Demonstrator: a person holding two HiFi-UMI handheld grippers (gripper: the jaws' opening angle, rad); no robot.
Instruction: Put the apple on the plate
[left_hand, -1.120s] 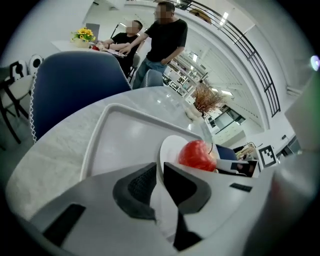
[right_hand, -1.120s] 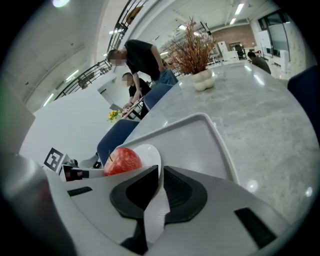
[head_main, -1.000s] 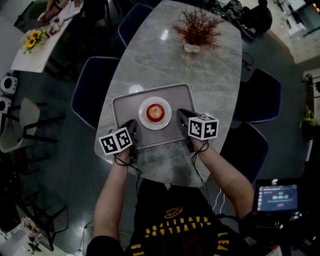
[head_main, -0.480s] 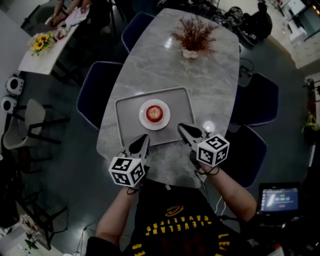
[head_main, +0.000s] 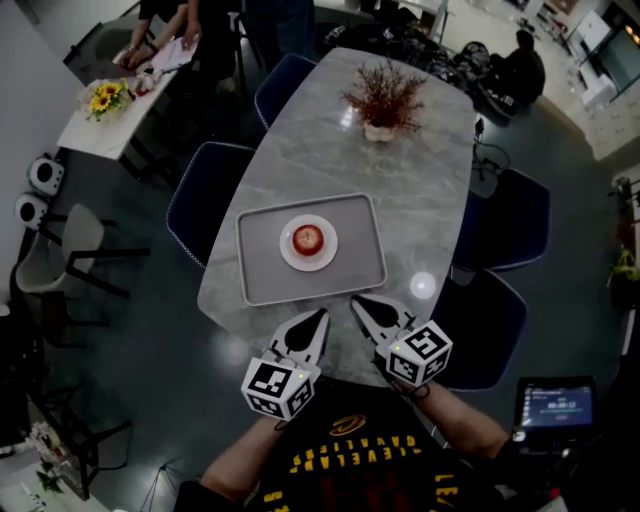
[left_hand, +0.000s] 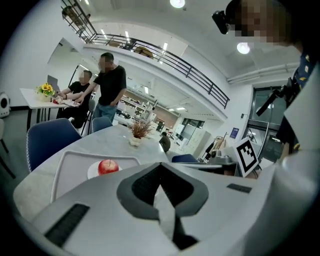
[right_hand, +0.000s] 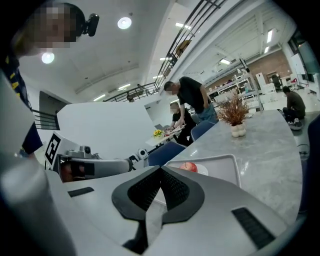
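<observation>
From the head view, your task looks finished, with nothing left to place: the apple (head_main: 309, 238) sits on the plate (head_main: 291, 256), alone at the middle of the tray (head_main: 252, 270); your left gripper (head_main: 321, 316) and right gripper (head_main: 357, 301) hover at the table's (head_main: 400, 170) near edge, clear of the tray; the left gripper view shows jaws pressed together on nothing; the right gripper view shows likewise, the apple beyond its tips.

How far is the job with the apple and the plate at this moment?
Done: the red apple sits on the white round plate in the grey tray. In hand: nothing; left gripper and right gripper are shut and empty. Left to do: nothing visible.
</observation>
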